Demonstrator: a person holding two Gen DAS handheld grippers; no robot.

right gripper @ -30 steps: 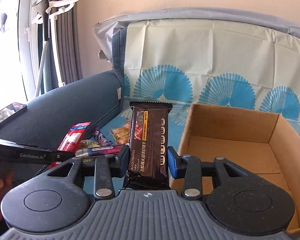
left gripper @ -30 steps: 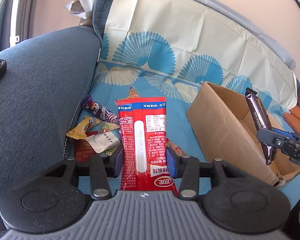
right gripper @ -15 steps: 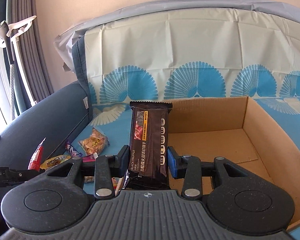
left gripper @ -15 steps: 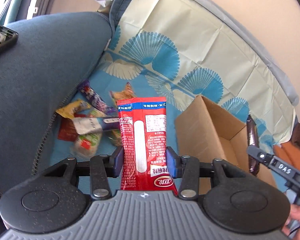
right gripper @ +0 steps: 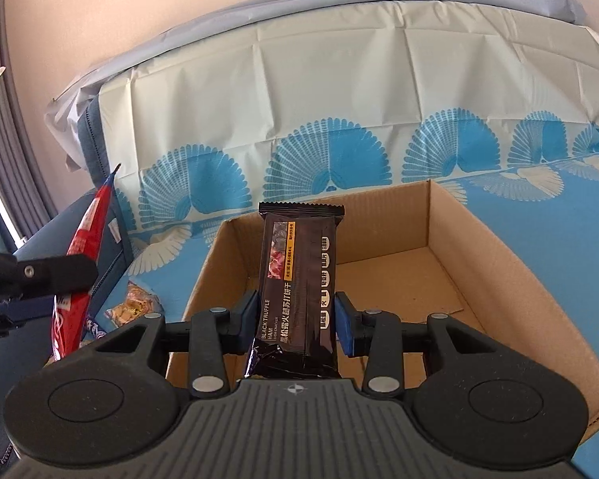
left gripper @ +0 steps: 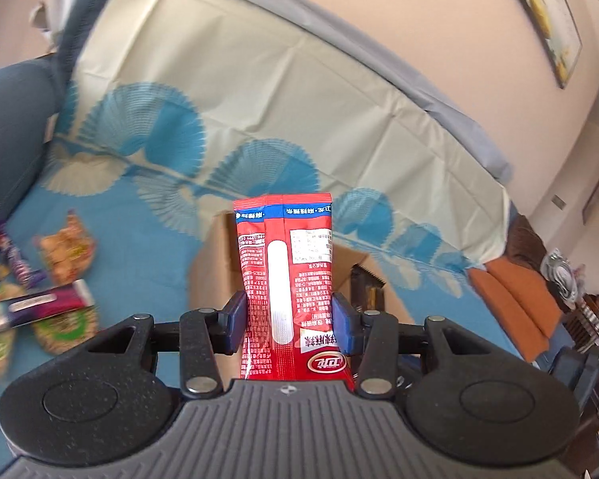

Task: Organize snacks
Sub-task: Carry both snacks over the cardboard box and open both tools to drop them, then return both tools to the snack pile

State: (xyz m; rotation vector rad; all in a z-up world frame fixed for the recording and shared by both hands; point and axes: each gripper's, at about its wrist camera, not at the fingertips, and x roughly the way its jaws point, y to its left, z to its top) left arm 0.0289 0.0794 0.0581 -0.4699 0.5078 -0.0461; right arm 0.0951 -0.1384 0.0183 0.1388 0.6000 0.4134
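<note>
My left gripper [left gripper: 289, 321] is shut on a red snack packet [left gripper: 287, 275] and holds it upright in front of the open cardboard box [left gripper: 209, 279]. My right gripper [right gripper: 297, 321] is shut on a black cracker packet [right gripper: 299, 279] and holds it over the near part of the box [right gripper: 479, 247], whose inside looks empty. The red packet [right gripper: 86, 247] and left gripper show at the left of the right wrist view. The black packet [left gripper: 365, 289] peeks out behind the red one in the left wrist view.
Several loose snacks [left gripper: 40, 291] lie on the blue fan-patterned cover [left gripper: 139, 219] left of the box; one orange packet [right gripper: 137, 305] shows in the right wrist view. The sofa backrest [right gripper: 339, 99] rises behind. A dark blue armrest [left gripper: 8, 119] stands at left.
Both grippers have swung right toward the box with their packets. The snack pile has slid to the left edge of the left view; the box now fills the right view.
</note>
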